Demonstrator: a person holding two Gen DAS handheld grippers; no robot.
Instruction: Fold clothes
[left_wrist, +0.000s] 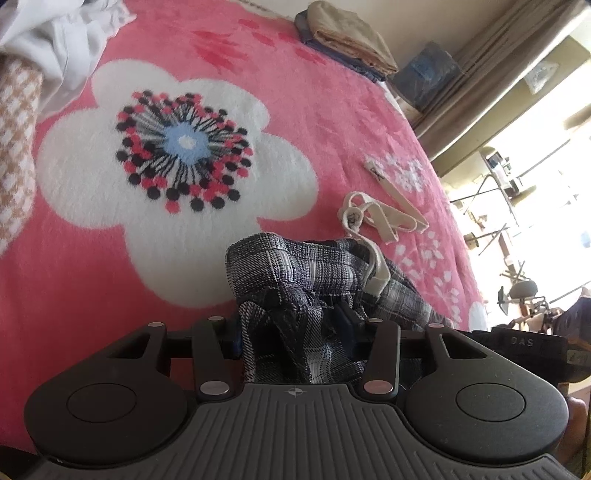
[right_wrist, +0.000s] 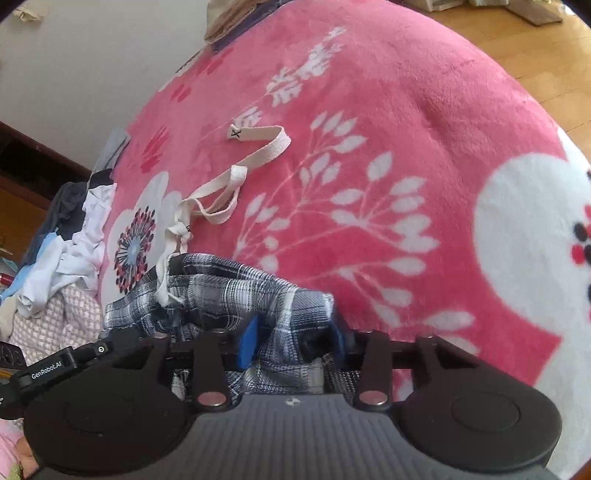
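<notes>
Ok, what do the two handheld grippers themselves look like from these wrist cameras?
Both are matt black with a grey ribbed centre plate, two round black discs, and linkage arms with silver pivot pins. The right gripper shows blue finger pads. The left gripper, seen from the right wrist camera, carries white "GenRobot.AI" lettering. No sleeves show.

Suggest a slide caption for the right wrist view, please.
Right gripper pinching plaid shorts, cream drawstring trailing across pink floral blanket.
</notes>
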